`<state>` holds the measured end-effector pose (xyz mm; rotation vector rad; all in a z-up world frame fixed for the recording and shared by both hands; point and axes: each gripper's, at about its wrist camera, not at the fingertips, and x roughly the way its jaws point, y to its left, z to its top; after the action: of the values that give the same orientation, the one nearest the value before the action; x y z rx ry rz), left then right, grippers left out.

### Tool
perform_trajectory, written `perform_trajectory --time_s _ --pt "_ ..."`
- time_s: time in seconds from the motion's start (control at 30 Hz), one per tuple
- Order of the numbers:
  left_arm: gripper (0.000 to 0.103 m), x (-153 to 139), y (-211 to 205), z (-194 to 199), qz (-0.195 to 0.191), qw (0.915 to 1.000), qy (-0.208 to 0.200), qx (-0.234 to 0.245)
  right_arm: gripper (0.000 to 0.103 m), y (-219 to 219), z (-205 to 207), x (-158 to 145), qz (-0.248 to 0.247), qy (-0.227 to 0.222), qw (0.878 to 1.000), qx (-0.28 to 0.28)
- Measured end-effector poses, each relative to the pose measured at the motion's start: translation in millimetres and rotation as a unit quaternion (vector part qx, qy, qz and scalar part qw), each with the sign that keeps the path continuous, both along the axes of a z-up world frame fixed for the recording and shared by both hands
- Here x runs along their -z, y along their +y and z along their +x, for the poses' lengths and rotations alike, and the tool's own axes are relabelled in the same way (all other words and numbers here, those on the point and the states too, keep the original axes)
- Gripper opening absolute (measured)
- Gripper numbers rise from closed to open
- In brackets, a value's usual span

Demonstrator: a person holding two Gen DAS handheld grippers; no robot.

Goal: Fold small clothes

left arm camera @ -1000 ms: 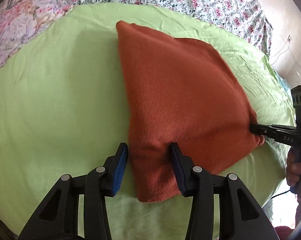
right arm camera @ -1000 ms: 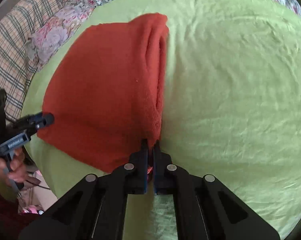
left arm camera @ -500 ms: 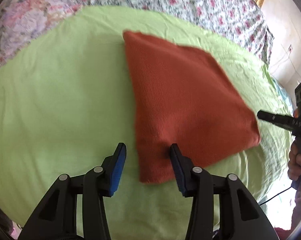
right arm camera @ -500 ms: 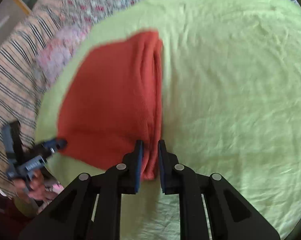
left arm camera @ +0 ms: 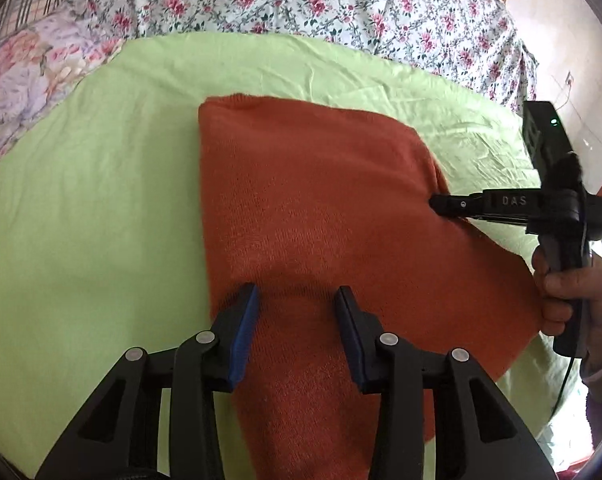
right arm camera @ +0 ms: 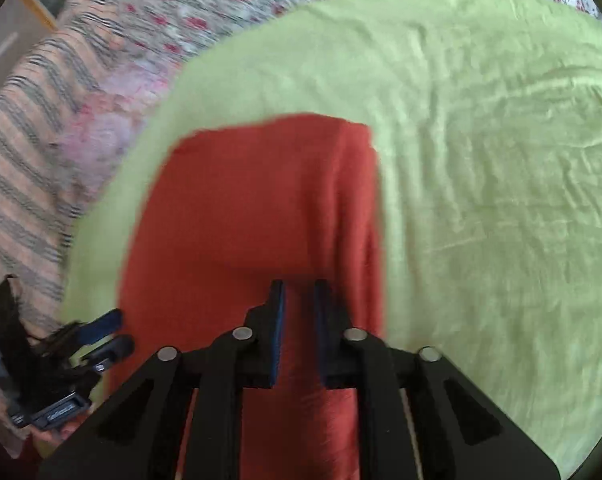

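A folded rust-orange knit garment point(left arm camera: 321, 216) lies flat on the light green sheet point(left arm camera: 81, 220). My left gripper point(left arm camera: 297, 300) is open and hovers over the garment's near left part, with nothing between its pads. My right gripper point(right arm camera: 299, 300) is open a little over the garment point(right arm camera: 241, 208) near its thick folded right edge; the view is blurred. In the left wrist view the right gripper point(left arm camera: 435, 202) reaches over the garment's right side. In the right wrist view the left gripper point(right arm camera: 113, 332) shows at the garment's left edge, open.
A floral bedspread point(left arm camera: 341, 4) and a pink flowered pillow point(left arm camera: 29, 92) lie behind the green sheet. A striped blanket point(right arm camera: 17, 168) is at the left. The person's hand point(left arm camera: 569, 292) holds the right gripper's handle. A tiled wall point(left arm camera: 581, 80) is at the right.
The right gripper let go of the garment's corner, opened and moved forward over the garment. The left gripper moved forward over the garment's near edge. The garment has settled flat.
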<state>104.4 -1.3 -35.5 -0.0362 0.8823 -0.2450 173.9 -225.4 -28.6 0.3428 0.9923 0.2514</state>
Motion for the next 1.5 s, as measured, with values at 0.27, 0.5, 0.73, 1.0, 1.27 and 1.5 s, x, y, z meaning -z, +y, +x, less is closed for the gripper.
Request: perform_trajectory --time_s 0.27,0.5,0.73,1.0,1.27,1.5 --pt "0.038 -19 8 -31 -0.038 0.9991 -0.009 0.014 0.003 -4 -22 -15 0.015 -0.019 1.0 0.005" --pt "0.039 -11 4 -78 -0.051 0.9976 0.003 0.046 0.023 10 -93 -34 0.003 -0.041 0.998 -0.041" --pt "0.04 14 -3 -88 -0.023 0.999 0.017 0.033 0.023 2 -127 6 -0.012 -0.009 1.0 -0.025" --pt "0.043 16 -6 -97 -0.019 0.9994 0.016 0.023 0.023 11 -129 2 -0.053 -0.023 0.998 -0.028" --pt "0.045 3 3 -114 -0.018 0.9994 0.028 0.011 0.034 9 -147 -12 -0.066 -0.02 0.998 -0.016" --pt "0.065 -17 6 -132 0.02 0.9996 0.009 -0.018 0.058 6 -177 -36 -0.067 -0.047 0.997 -0.005"
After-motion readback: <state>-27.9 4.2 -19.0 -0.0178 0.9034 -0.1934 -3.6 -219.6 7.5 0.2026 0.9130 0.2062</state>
